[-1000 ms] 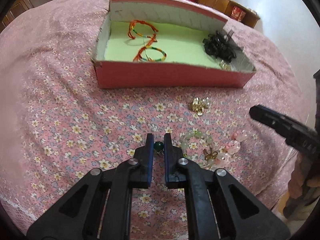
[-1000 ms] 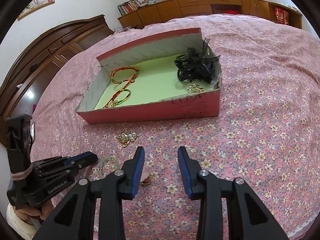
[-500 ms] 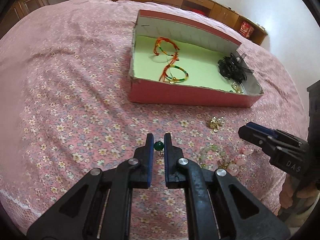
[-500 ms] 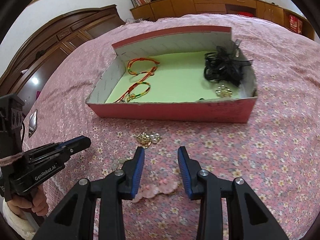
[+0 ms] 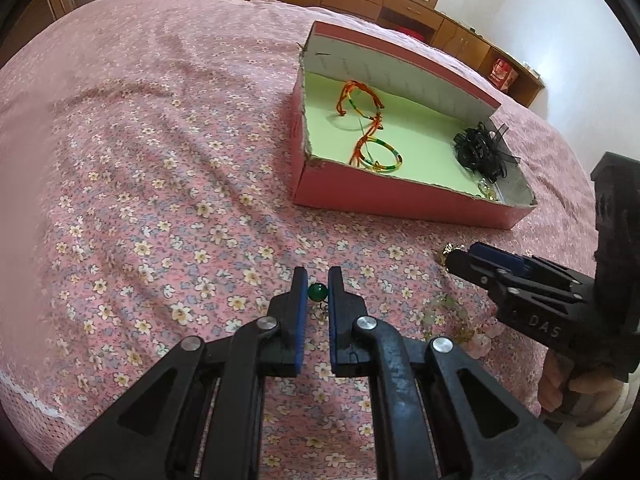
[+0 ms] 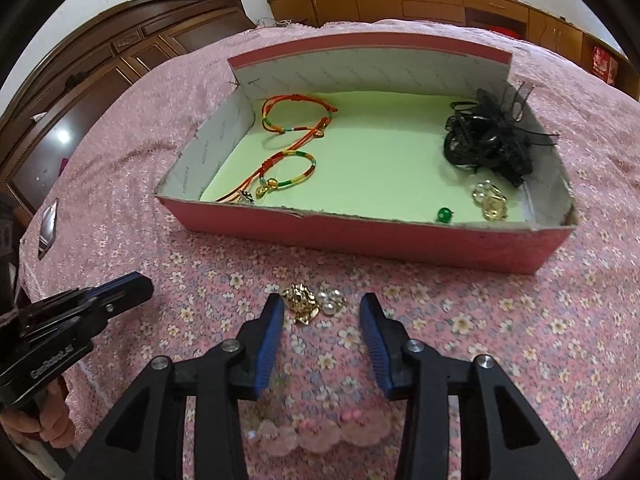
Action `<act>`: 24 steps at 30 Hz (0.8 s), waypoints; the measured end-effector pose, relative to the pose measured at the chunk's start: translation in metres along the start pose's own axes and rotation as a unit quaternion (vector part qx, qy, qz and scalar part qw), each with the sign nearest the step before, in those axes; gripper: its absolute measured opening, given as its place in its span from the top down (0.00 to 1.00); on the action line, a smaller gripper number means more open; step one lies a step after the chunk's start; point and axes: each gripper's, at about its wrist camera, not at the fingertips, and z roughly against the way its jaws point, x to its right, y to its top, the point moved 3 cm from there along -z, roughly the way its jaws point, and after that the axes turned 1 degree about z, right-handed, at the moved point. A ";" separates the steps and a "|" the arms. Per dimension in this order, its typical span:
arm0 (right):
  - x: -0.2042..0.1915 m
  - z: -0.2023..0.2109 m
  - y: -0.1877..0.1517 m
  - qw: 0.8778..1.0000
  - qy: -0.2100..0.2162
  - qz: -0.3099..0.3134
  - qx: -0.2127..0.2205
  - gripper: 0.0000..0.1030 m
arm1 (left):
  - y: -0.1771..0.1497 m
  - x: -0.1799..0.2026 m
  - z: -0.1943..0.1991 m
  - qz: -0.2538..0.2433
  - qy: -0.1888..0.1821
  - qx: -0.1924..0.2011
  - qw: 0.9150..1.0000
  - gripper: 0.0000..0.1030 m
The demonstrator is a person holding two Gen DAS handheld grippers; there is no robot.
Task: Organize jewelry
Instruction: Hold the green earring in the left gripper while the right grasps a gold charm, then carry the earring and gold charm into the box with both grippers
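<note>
1. Jewelry lies partly on the bed (image 5: 168,168), whose cover is pink with small flowers, and partly inside a shallow red box (image 6: 360,240) with a pale green floor.
2. Left hand-held gripper (image 5: 318,280): its blue-padded fingers are closed on a small green bead earring (image 5: 318,292), pinched at the tips and held above the bedspread, well short of the box.
3. At the left end of the box lie two braided cord bracelets (image 6: 294,120), orange, green and yellow, one behind the other and joined by trailing cords.
4. On the bedspread just in front of the box sits a gold brooch (image 6: 300,302) touching a small pearl cluster (image 6: 332,304).
5. Right hand-held gripper (image 6: 322,314): its fingers stand wide apart and grip nothing; the brooch and pearl cluster lie between the tips, seen from the right wrist view.
6. Nearer the camera, under that gripper, a pink bead bracelet (image 6: 320,436) rests on the bedspread; in the left wrist view a pale green bead bracelet (image 5: 444,316) lies just beside it.
7. In the box's right end, a black ribbon hair piece (image 6: 492,140) fills the far corner, with a clear crystal piece (image 6: 490,200) in front of it.
8. A second green bead (image 6: 445,214) lies on the green floor by the front wall, near the crystal piece.
</note>
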 end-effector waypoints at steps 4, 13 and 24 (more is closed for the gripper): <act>-0.005 -0.007 0.001 1.000 -0.002 0.005 -0.002 0.55 | 0.000 -0.005 0.001 0.004 0.001 -0.001 1.000 0.99; -0.007 -0.012 -0.002 1.000 -0.002 0.023 0.005 0.77 | 0.003 0.001 0.004 -0.001 0.006 0.002 1.000 0.99; 0.000 0.014 -0.009 0.999 0.021 0.017 0.030 0.82 | 0.006 0.017 0.015 -0.018 0.009 0.014 1.000 0.99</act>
